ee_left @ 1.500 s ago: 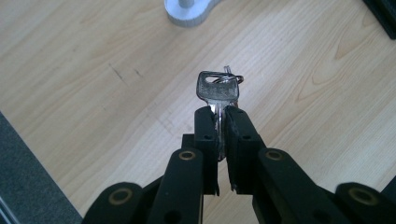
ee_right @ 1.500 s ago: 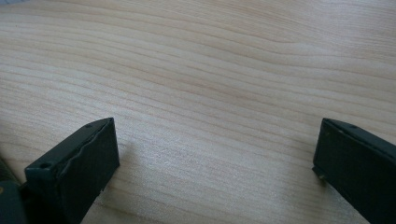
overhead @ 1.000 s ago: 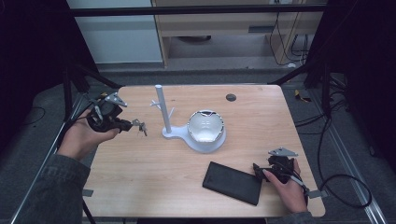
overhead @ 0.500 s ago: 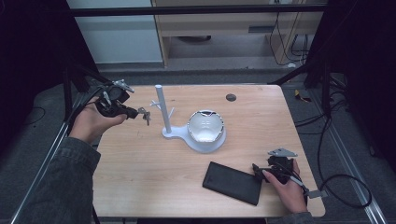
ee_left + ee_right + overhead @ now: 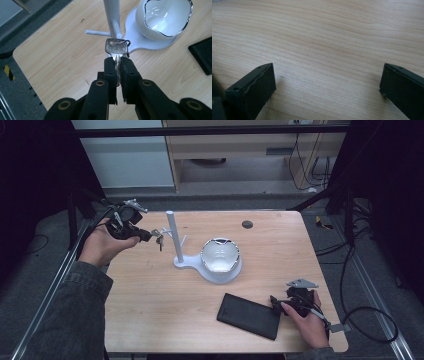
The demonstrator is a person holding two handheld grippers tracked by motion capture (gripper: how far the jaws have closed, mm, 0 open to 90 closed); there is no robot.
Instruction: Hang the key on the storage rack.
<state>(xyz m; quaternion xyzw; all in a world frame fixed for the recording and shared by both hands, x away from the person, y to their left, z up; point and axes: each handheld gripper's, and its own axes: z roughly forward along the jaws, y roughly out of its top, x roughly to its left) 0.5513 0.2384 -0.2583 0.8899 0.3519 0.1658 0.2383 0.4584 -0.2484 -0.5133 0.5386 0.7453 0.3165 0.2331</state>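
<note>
Clearly the left hand-held gripper clamps the key by its blade, bow forward, just short of the white stand's peg. The right hand-held gripper, jaws apart, rests low over the counter, well away.

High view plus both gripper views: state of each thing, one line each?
left gripper: shut on key, held near the stand's pegs
key: clamped by its blade, head free, off the table
stand: upright, pegs bare
bowl: upright on the stand's base
right gripper: open, low over the table
black case: flat, closed
</note>
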